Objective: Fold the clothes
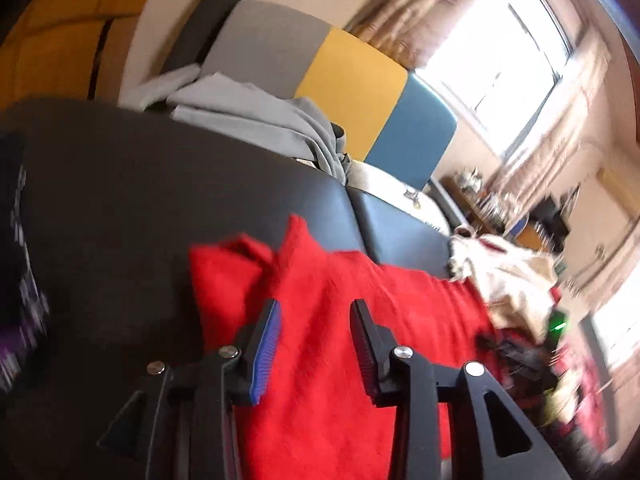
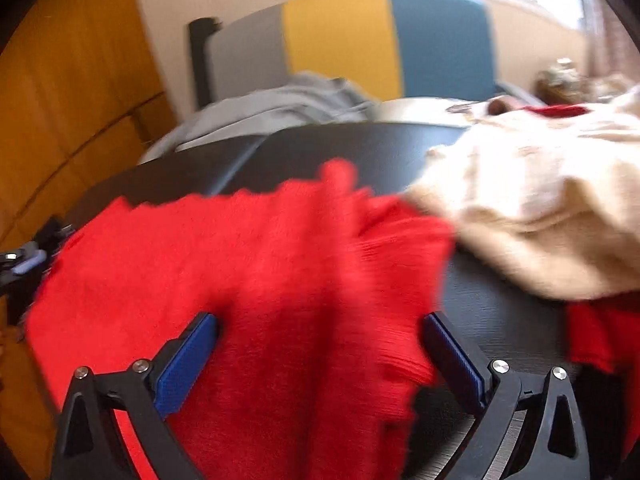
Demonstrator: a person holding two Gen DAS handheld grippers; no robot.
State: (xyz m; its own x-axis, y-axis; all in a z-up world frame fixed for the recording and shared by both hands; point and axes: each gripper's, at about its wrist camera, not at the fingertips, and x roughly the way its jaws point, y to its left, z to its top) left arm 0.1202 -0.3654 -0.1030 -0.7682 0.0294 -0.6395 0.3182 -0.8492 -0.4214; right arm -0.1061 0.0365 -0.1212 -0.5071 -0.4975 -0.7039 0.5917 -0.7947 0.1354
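In the left wrist view, the left gripper points down and forward over one red garment, which lies on a black table. Its two fingers stand apart above the red cloth, with nothing pinched between the pads. One cream garment lies at the red one's far right end, touching it. One grey garment is heaped beyond the table's far edge, in front of a headboard with three panels: grey, yellow, blue. One bright window shows at the far right.

In the right wrist view, the right gripper also tilts downward, its two fingers spread wide on either side of a fold of the red garment; the blue pads do not press on it. The cream garment lies to the right, overlapping the red one's edge. The left gripper shows at the red cloth's left end.
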